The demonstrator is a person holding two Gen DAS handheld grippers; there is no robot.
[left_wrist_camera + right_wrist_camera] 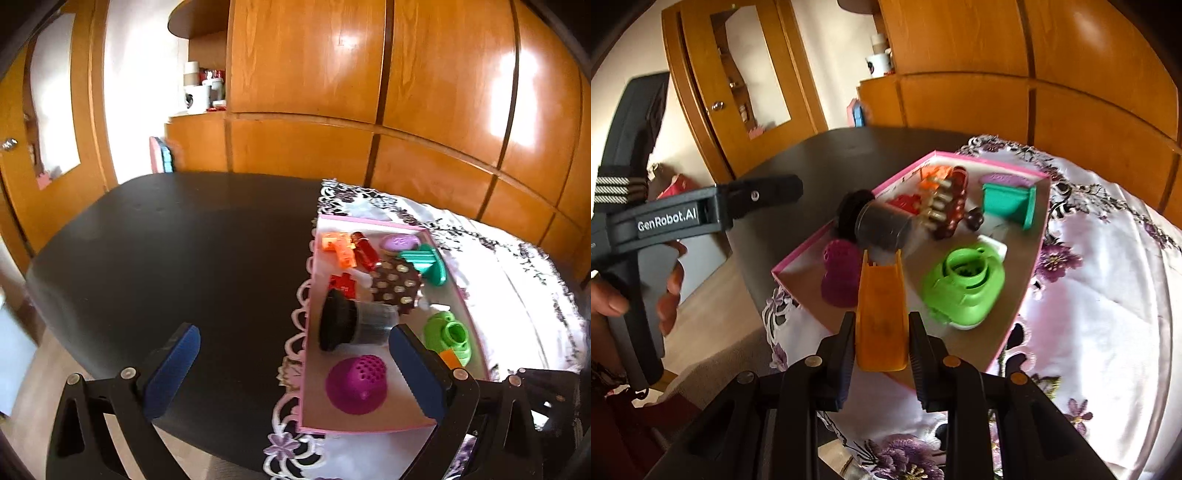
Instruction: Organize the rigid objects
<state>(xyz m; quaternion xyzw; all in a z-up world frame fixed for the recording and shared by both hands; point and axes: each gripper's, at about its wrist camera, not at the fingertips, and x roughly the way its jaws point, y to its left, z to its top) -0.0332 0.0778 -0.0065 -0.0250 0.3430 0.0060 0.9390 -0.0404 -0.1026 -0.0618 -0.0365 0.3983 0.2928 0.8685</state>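
The right gripper has its jaws clamped on an orange piece, just ahead of which lies the pink tray. The left gripper hangs with jaws wide apart, the tray's near corner between them.

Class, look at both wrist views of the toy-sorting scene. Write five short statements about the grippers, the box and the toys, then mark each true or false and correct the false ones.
1. The right hand-held gripper is shut on an orange plastic piece. True.
2. The left hand-held gripper grips the purple perforated toy. False: its jaws stand open and empty; the toy lies in the box.
3. The pink-rimmed box rests partly on a floral cloth. True.
4. The green round toy lies on the black table outside the box. False: it sits inside the box.
5. The box holds only one toy. False: it holds several, including a teal piece and a black-capped cylinder.
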